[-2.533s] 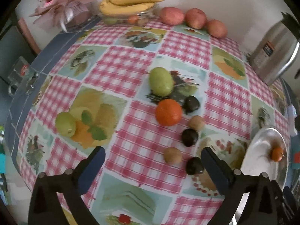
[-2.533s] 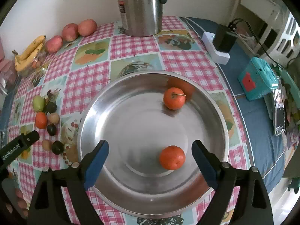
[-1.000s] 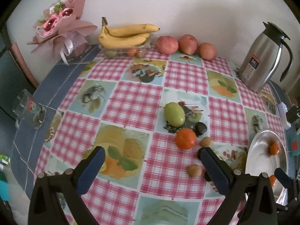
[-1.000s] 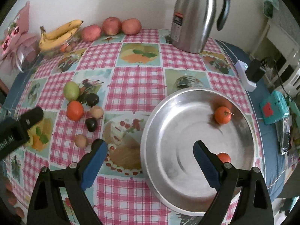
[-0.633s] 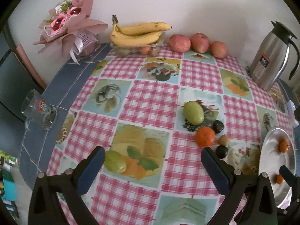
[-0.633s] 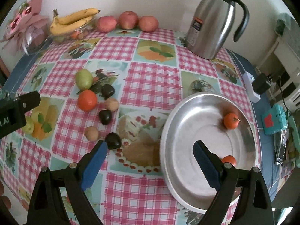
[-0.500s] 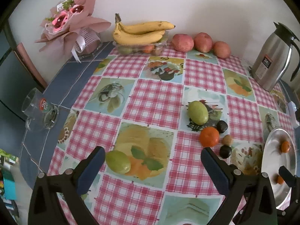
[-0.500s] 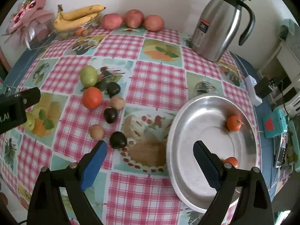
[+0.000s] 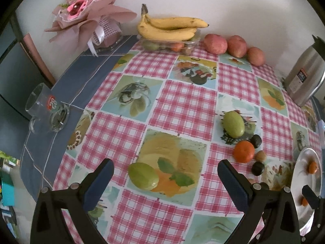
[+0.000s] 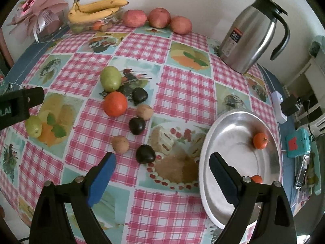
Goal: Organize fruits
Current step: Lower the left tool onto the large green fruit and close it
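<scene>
My left gripper hangs open above a green fruit lying on the checked tablecloth; nothing is between its fingers. My right gripper is open too, with a dark fruit just beyond its tips. A cluster lies mid-table: a green mango, an orange, two more dark fruits and two brown ones. The steel bowl at the right holds two small oranges.
Bananas over a clear tub and three red apples line the back wall. A steel thermos stands back right, a pink bouquet back left, a glass mug near the left edge. Chargers and a teal box sit right.
Both grippers have drifted left across the table. The lone green fruit has come between the left fingers' span, and the fruit cluster has come closer to the right gripper, with the bowl sliding right.
</scene>
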